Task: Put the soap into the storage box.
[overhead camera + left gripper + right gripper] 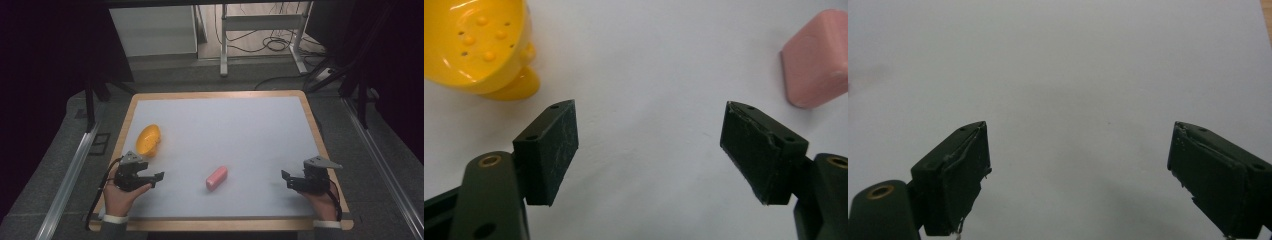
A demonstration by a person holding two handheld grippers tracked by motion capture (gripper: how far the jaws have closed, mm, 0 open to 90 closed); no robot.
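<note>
A person's two hands hold grippers low over a white table (240, 125), both pointing inward. The left gripper (159, 179), at about 8 o'clock on the tabletop, has its jaws spread wide and grasps nothing; in the left gripper view its pads (553, 150) frame bare surface, with a yellow dish (476, 45) at 11 o'clock and a pink block (816, 57) at 1 o'clock, both clear of the jaws. From above, the pink block (216, 178) lies near 6 o'clock, between the grippers and nearer the left. The right gripper (286, 179), at 4 o'clock, is likewise spread wide, empty, over bare table.
</note>
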